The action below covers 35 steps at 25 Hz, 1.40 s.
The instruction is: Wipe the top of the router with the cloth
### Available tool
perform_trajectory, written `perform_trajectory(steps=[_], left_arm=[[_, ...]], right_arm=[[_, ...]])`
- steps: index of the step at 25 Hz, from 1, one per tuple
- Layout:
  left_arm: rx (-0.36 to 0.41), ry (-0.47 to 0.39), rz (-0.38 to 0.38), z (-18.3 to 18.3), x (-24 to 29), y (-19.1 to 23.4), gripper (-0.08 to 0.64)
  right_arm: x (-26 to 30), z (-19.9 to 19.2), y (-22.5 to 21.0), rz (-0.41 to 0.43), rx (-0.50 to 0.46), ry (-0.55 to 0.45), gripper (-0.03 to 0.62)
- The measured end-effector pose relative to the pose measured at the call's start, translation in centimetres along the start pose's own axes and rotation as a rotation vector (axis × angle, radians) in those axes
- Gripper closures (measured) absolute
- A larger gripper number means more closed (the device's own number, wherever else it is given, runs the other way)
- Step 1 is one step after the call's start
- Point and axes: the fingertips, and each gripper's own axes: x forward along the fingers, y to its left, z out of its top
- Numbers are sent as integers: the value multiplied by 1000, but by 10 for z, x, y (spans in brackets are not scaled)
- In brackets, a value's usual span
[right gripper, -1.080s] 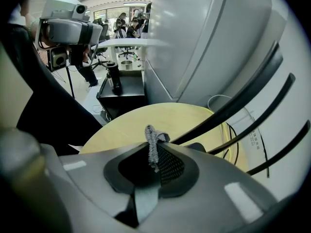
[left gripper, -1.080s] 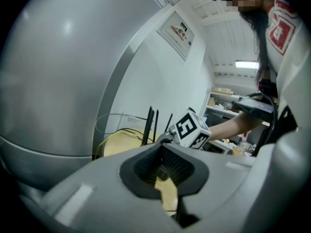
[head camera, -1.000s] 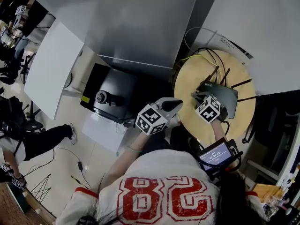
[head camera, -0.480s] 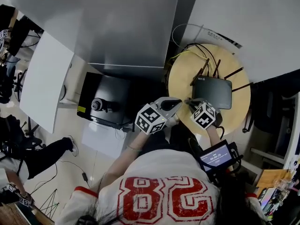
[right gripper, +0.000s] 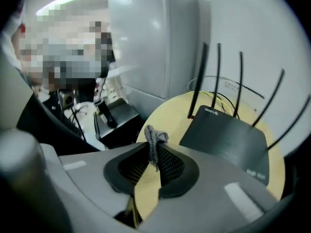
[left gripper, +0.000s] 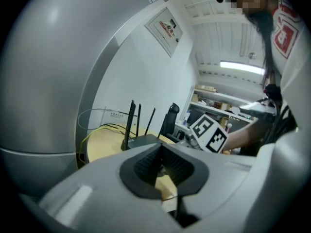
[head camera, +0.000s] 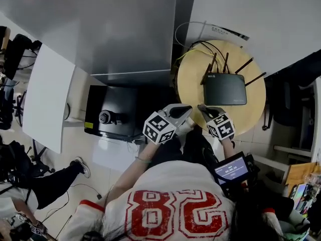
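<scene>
The right gripper (head camera: 204, 108) is clenching the cloth (right gripper: 154, 138) over the round desk's (head camera: 189, 79) lower edge. The router (head camera: 224, 88) is lying just up-frame and rightward, with its long side running across. The left gripper (head camera: 181, 110) is hovering farther left, closed on nothing.

The person wears a white shirt (head camera: 168, 182) with large red block numerals (head camera: 176, 213) across it, each edged by a thin white inner outline, and a red band (head camera: 93, 205) round the sleeve. The left gripper (head camera: 181, 110) and right gripper (head camera: 204, 109) are 2 matching tools with smooth, rounded, light grey shells. Each carries 1 white cube, the left's (head camera: 159, 128) and the right's (head camera: 221, 126), printed with black square markers. The jaws are lined with black ribbed pads (left gripper: 146, 166) set in a dark oval recess. A small black unit with a lit screen (head camera: 231, 168) and black cables sits on the person's right side.
</scene>
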Motion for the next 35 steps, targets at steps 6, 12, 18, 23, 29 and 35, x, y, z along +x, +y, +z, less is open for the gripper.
perform_trajectory(steps=[6,12,18,23,29,35], left_arm=[[-33,21,-37,-17,-6,-23,561],[-37,61,-91,-36,-1,-60,561],[-13,64,-74,-43,1,-86,562],[-6,-10,-23,-40,9,-122,561],[6,-35,-9,-63,17,-193,561],[13,-10,31,-91,-1,-229,562]], right_arm=[[-42,-5,6,-42,452,-246,551],[-70,-32,12,-113,516,-306,551],[-106,-46,13,-131,622,-440,551],[-150,-72,29,-125,651,-540,551],[-192,-131,55,-127,643,-562,551],[-220,-149,71,-130,605,-610,551]])
